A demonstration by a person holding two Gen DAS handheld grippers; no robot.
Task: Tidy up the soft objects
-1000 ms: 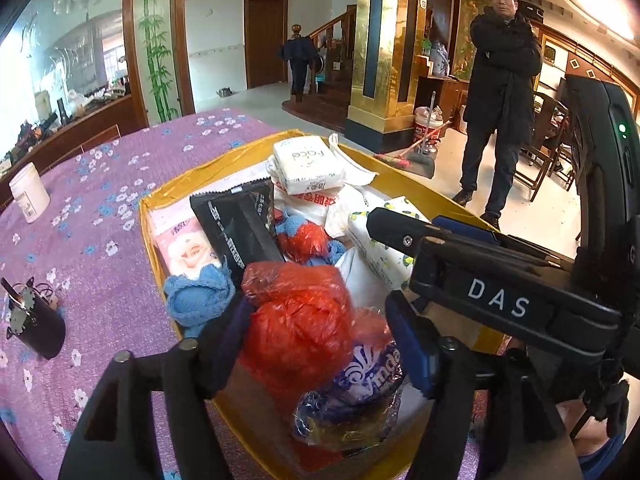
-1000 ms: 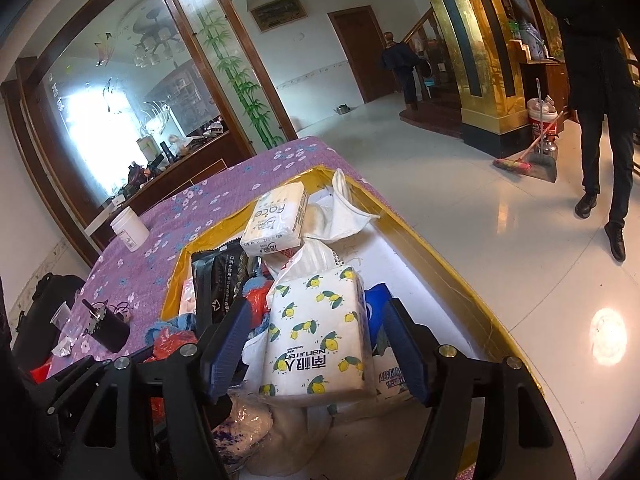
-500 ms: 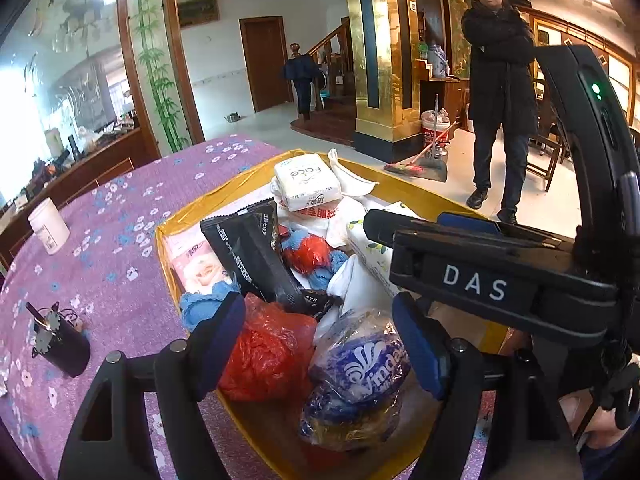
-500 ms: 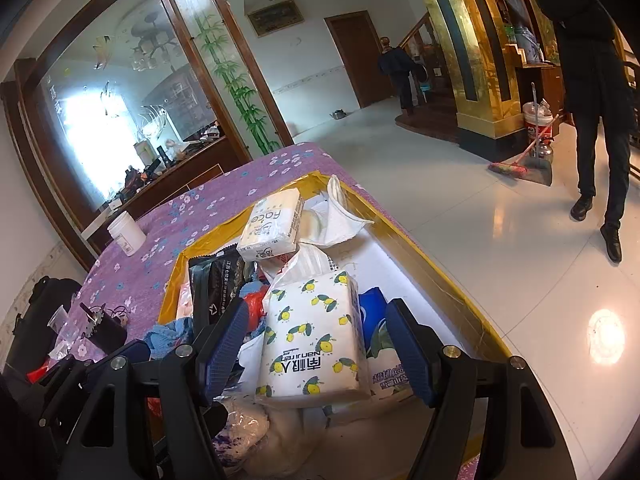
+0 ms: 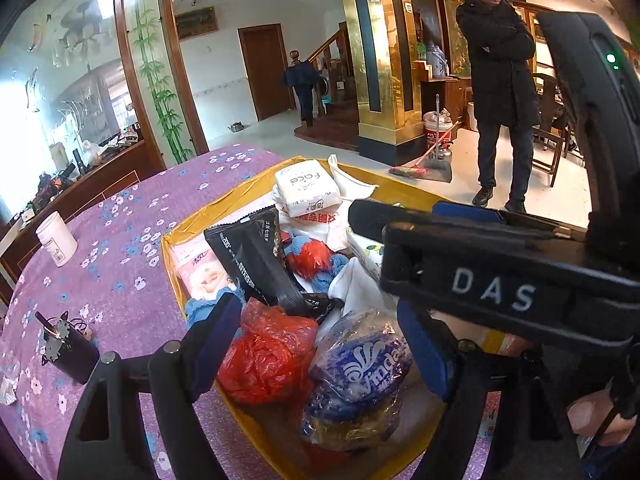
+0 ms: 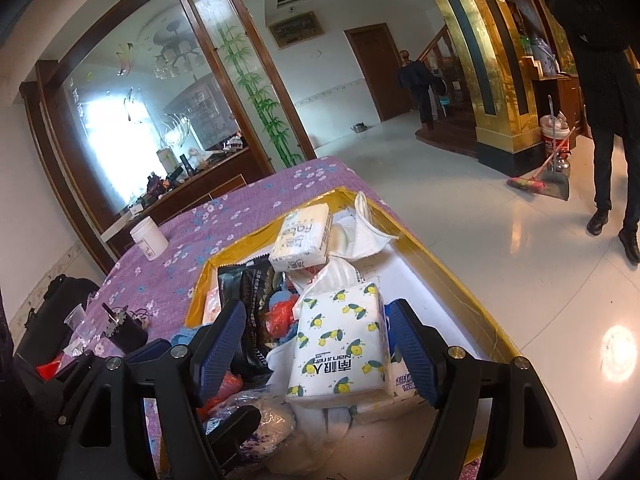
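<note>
Far left of the left gripper (image 5: 316,344), on the purple cloth (image 5: 120,264): a white jar (image 5: 57,233), and nearer, a dark holder (image 5: 70,350). Straight ahead, a gold-rimmed tray (image 5: 208,216) heaped with soft goods. Left gripper spread wide, jaws just been opening, pinching nothing; between the pads and below them, a red bag (image 5: 266,354) toward the left pad and a blue-and-white pack (image 5: 362,364) toward the right pad, neither pressed. Beyond the left pad, a blue cloth (image 5: 200,306) and a pink pack (image 5: 200,266); beyond the gap, a black pouch (image 5: 256,260), and farther off a white tissue pack (image 5: 306,186) at the tray's far end. Crossing the right side of this view, the right gripper's black body, with a thumb (image 5: 592,418) at the lower right corner. Right gripper (image 6: 320,354) likewise spread, jaws just been opening, gripping nothing; the lemon-print pack (image 6: 340,344) upright between the pads, clear of the left pad, contact with the right pad impossible to tell. Left of that pack, the black pouch (image 6: 248,296) again; ahead, the white tissue pack (image 6: 302,238) on the heap; right of it, the tray's bare white floor (image 6: 436,304). Far right, a dark-clothed person (image 5: 502,84) standing on the tiled floor, near a broom (image 6: 532,178).
</note>
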